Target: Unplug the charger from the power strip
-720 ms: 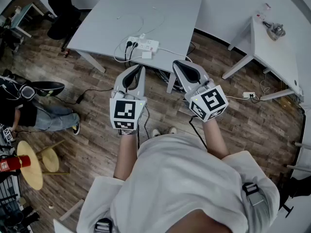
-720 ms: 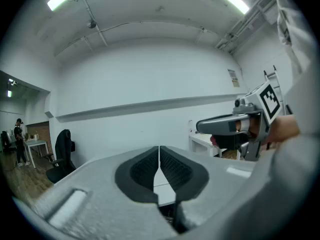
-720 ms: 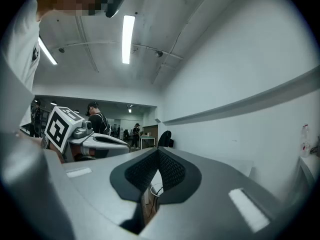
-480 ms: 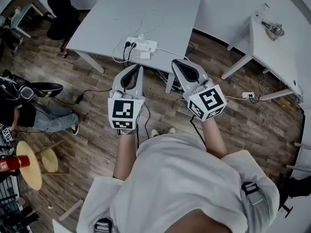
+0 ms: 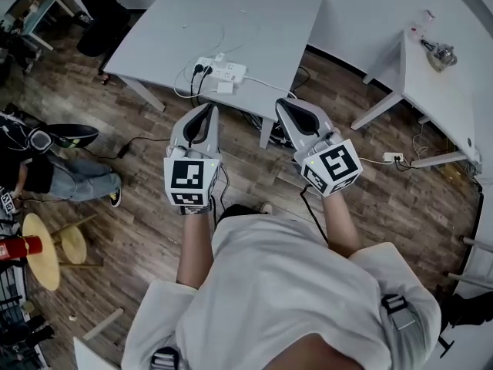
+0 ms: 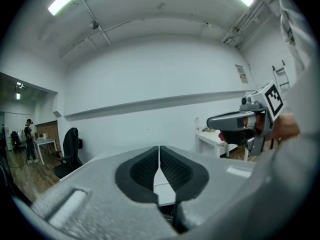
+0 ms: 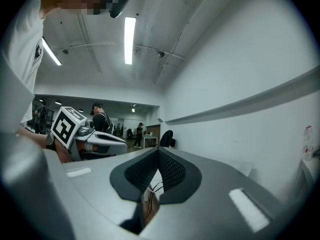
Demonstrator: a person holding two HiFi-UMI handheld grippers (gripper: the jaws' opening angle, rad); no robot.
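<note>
The power strip point(image 5: 223, 70) lies on the grey counter point(image 5: 254, 14), close to its near edge. It is small in the head view, so its sockets cannot be made out. Its long axis runs left to right along that edge, the right end a little nearer the person. Two dark plugs point(image 5: 202, 69) stand in its left end, and a small white block point(image 5: 226, 87) sits just in front of it at the counter's edge. Which of these the task means is too small to tell. Thin cables point(image 5: 185, 91) loop off the edge toward the wooden floor point(image 5: 154, 153), partly hidden under the counter.

Neither gripper view shows the strip, since each gripper's own body fills the lower frame.

The left gripper point(image 5: 209, 108) is held over the floor short of the counter, pointing toward the strip, jaws pressed together with nothing between them. The right gripper point(image 5: 282, 103) is beside it, level, its jaws likewise closed and empty. Both are apart from the strip.
</note>
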